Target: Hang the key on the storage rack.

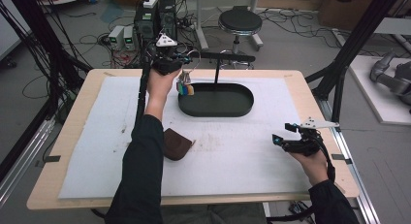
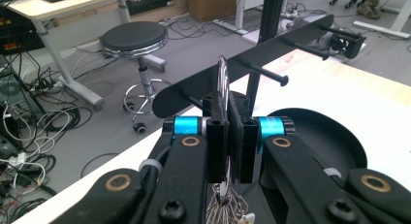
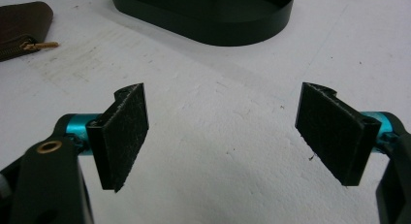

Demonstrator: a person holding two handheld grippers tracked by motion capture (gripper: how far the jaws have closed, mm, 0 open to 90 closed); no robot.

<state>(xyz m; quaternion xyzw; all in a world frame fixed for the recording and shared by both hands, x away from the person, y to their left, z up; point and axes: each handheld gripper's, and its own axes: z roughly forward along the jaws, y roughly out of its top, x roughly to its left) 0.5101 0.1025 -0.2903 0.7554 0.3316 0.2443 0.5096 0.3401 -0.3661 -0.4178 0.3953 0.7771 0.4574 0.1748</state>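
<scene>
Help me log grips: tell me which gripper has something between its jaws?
The left gripper, raised by the rack: its jaws are shut on a key ring, keys dangling below. The right gripper stands open over bare mat.

Wooden table, white mat, black tray, brown pouch

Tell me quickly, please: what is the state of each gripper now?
Left gripper: closed on the key ring, keys hanging below.
Right gripper: open, holding nothing, over the white mat.
</scene>
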